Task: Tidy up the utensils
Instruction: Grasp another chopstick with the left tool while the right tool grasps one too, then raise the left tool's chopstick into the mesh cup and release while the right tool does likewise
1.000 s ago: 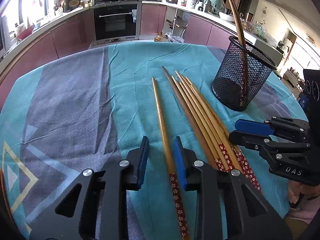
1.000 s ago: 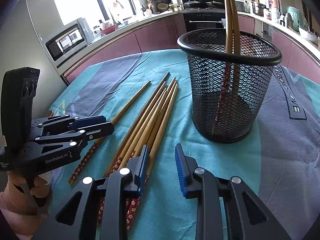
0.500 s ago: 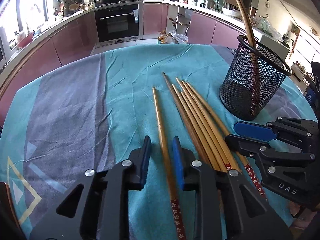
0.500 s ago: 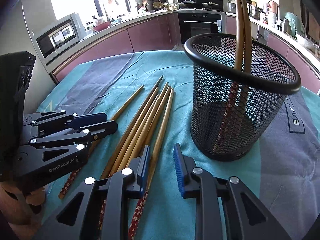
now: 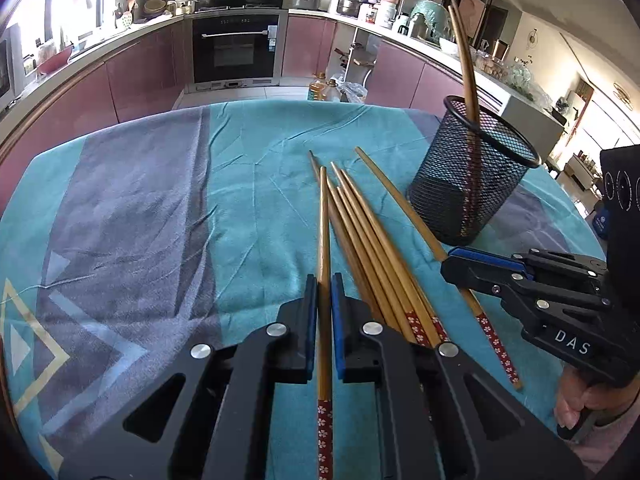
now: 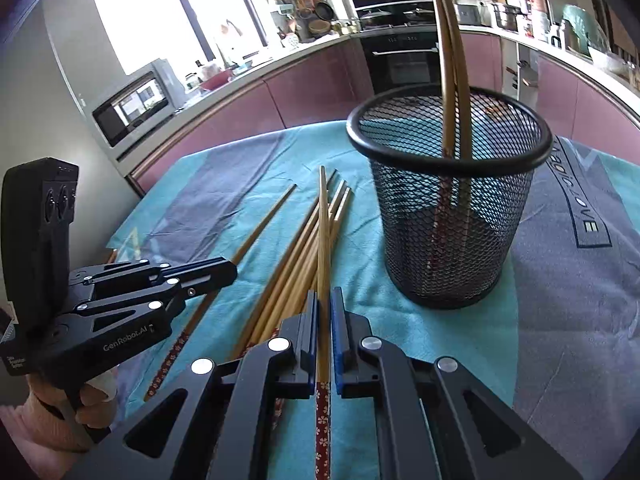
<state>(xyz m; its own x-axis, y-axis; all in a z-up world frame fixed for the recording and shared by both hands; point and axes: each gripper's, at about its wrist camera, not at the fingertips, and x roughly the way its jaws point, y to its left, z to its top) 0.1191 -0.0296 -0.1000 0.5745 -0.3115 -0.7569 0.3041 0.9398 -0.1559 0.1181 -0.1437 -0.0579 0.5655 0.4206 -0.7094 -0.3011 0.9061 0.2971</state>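
My left gripper (image 5: 324,282) is shut on a wooden chopstick (image 5: 322,224) with a red flowered end, its jaws closing tight with the pads pressing the shaft. Several more chopsticks (image 5: 372,248) lie beside it on the cloth. My right gripper (image 6: 323,296) is likewise closing tight on another chopstick (image 6: 322,220), which crosses over the bundle (image 6: 288,280). A black mesh cup (image 6: 444,216) stands upright just right of it, with two chopsticks (image 6: 448,40) leaning inside. In the left wrist view the cup (image 5: 472,184) is at the far right, and the right gripper (image 5: 450,258) is in front of it.
A teal and grey tablecloth (image 5: 160,208) covers the round table. A person's hand (image 6: 60,412) holds the left gripper (image 6: 230,272) at the table's left edge. Pink kitchen cabinets (image 5: 136,76) and an oven (image 5: 236,48) stand beyond the far edge.
Both grippers have closed from a narrow gap onto one chopstick each. The right gripper's chopstick has come away from the bundle. The cup looks a little farther off in both views.
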